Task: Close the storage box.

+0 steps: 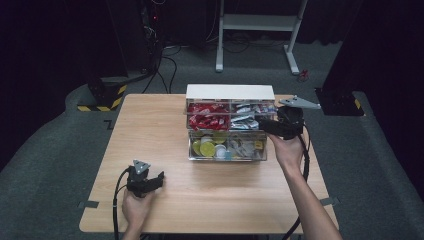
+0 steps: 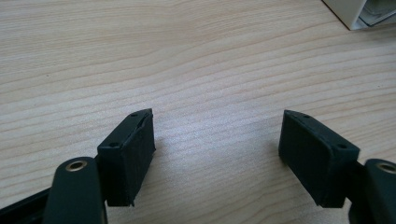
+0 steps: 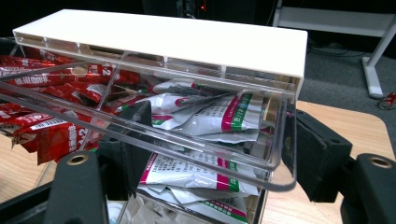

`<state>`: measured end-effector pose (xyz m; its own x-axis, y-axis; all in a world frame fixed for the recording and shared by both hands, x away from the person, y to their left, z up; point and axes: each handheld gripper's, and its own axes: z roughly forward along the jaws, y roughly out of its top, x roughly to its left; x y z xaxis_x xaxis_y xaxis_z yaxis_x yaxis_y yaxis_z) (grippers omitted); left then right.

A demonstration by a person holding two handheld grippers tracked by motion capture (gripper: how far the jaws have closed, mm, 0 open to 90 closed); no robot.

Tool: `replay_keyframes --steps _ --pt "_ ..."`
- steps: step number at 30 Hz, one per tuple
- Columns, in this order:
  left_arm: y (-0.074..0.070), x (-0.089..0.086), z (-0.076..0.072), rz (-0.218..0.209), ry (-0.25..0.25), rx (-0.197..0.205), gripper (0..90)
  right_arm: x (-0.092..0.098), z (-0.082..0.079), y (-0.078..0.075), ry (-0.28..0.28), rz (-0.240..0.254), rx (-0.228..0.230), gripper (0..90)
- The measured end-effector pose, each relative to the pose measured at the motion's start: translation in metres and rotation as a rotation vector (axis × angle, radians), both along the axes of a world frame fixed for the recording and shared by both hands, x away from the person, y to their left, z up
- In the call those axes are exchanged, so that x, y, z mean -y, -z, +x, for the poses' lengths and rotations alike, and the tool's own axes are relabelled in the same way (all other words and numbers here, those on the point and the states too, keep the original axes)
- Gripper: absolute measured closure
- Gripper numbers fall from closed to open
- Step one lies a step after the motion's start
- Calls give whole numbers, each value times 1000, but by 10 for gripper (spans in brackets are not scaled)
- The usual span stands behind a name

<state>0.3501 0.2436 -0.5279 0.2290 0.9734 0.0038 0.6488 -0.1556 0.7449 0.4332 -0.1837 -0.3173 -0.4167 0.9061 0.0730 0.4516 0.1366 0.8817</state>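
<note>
Your left gripper [image 1: 159, 177] rested low on the near-left part of the wooden table [image 1: 150, 130], well apart from the organizer, held in your left hand [image 1: 135, 205]. In the left gripper view [image 2: 217, 140] its 2 black jaws stood wide apart over bare wood grain, with nothing between them.

Your right gripper [image 1: 262, 125] sat at the right end of the clear plastic organizer [image 1: 227, 127], which stood at the far middle of the table under a white lid [image 1: 230, 91]. Your right hand [image 1: 287, 150] held it from just beside the box's right edge. In the right gripper view [image 3: 215, 158] the jaws were spread, 1 on each side of a clear drawer's right-hand section; whether they touched its walls, I could not tell.

That drawer [image 3: 261, 163] was pulled out, with white sachets [image 3: 219, 116] printed in green and pink in the section between your jaws. Red packets [image 3: 51, 126] filled the section to their left. In the high view, the lowest tier [image 1: 227, 149] held yellow and white round items.
</note>
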Motion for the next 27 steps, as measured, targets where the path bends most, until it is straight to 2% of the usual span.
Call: replay_keyframes --steps 15,18,20,22,24,25,26,27 --pt "0 3 0 0 -17 -3 274 -1 4 -2 10 3 -18 284" --pt "-2 3 1 -10 -23 -11 281 -1 4 -3 13 3 -26 282" --pt "-4 2 2 -33 -20 -14 288 -1 5 -4 13 2 -29 281" --pt "-12 3 2 -66 8 13 304 -1 5 -4 13 -4 -31 281" --pt "-17 4 2 -69 20 26 315 -1 5 -4 13 -4 -31 281" --pt "-29 7 4 -62 50 53 330 -1 5 -4 12 -5 -33 281" --pt "-29 7 4 -62 50 53 338 -1 5 -5 13 -6 -35 280" --pt "-36 8 5 -71 64 66 338 -1 5 -5 13 -6 -35 280"
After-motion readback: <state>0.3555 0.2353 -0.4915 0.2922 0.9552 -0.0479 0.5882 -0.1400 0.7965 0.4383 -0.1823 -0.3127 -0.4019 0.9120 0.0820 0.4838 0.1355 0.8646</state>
